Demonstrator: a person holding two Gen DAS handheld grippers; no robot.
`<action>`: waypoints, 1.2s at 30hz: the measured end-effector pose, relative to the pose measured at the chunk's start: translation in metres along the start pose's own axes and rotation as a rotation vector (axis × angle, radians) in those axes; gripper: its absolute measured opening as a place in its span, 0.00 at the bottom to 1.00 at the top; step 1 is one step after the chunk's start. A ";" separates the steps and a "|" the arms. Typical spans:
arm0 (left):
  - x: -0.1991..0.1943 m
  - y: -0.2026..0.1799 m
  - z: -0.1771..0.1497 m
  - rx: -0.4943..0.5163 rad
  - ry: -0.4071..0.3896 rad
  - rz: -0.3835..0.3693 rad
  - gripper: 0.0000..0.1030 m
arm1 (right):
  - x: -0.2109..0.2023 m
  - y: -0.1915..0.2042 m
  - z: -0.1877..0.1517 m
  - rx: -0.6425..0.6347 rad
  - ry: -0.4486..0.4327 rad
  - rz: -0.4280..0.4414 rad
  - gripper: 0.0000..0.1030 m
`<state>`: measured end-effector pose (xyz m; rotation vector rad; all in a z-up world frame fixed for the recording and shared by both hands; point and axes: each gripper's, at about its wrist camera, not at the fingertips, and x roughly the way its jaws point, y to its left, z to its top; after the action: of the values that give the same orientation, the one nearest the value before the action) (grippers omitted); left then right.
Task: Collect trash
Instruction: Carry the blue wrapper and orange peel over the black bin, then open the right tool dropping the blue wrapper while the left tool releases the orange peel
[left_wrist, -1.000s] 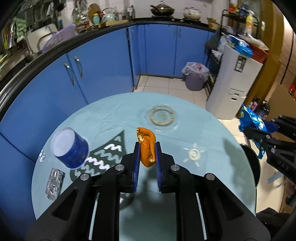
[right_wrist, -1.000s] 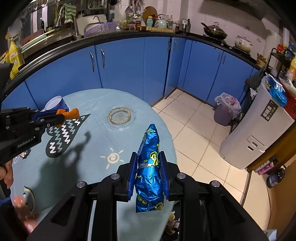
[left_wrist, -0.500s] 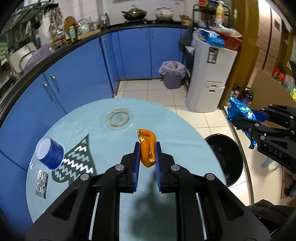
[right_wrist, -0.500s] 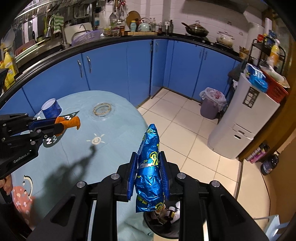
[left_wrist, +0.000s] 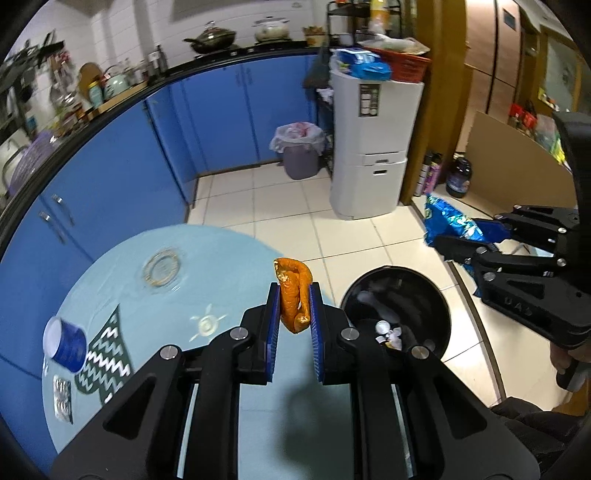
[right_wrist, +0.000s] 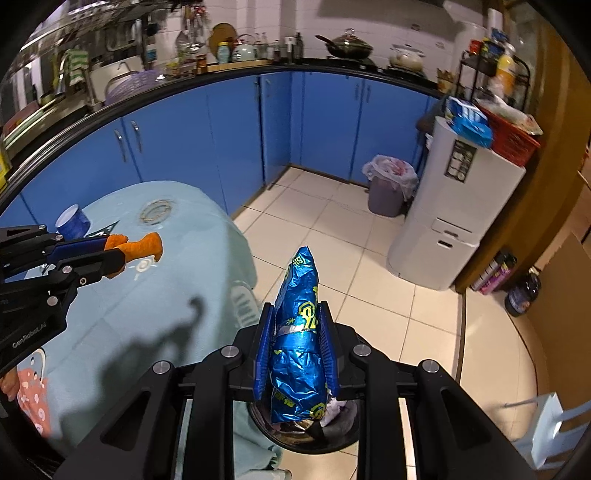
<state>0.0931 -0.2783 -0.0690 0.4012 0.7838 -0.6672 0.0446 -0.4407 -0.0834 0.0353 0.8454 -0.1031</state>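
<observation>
Left wrist view: left gripper (left_wrist: 293, 299) pinches one orange wrapper (left_wrist: 293, 295) at frame centre, over the table (left_wrist: 122, 266) edge. One black bin (left_wrist: 436, 295) right of centre. On the table: one blue cup (left_wrist: 66, 343), one foil piece (left_wrist: 62, 397), lower left.

Right wrist view: right gripper (right_wrist: 297, 328) pinches one blue snack bag (right_wrist: 299, 332), lower centre, above the bin (right_wrist: 314, 439).

Both wrist cameras look steeply down along their fingers, close above the black bin (left_wrist: 397, 317) (right_wrist: 314, 432); both share the desk (left_wrist: 155, 295) (right_wrist: 177, 288) beside it and blue cabinets (left_wrist: 229, 122) (right_wrist: 229, 125) beyond.
</observation>
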 end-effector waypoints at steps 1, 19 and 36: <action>0.002 -0.006 0.004 0.011 -0.001 -0.008 0.16 | 0.000 -0.004 -0.001 0.005 0.001 -0.005 0.23; 0.034 -0.067 0.040 0.102 0.013 -0.081 0.16 | 0.015 -0.056 -0.014 0.122 0.047 0.015 0.23; 0.052 -0.089 0.049 0.134 0.045 -0.114 0.16 | 0.019 -0.089 -0.021 0.188 0.034 -0.099 0.77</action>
<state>0.0845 -0.3911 -0.0839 0.4975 0.8112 -0.8227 0.0321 -0.5289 -0.1100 0.1722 0.8690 -0.2759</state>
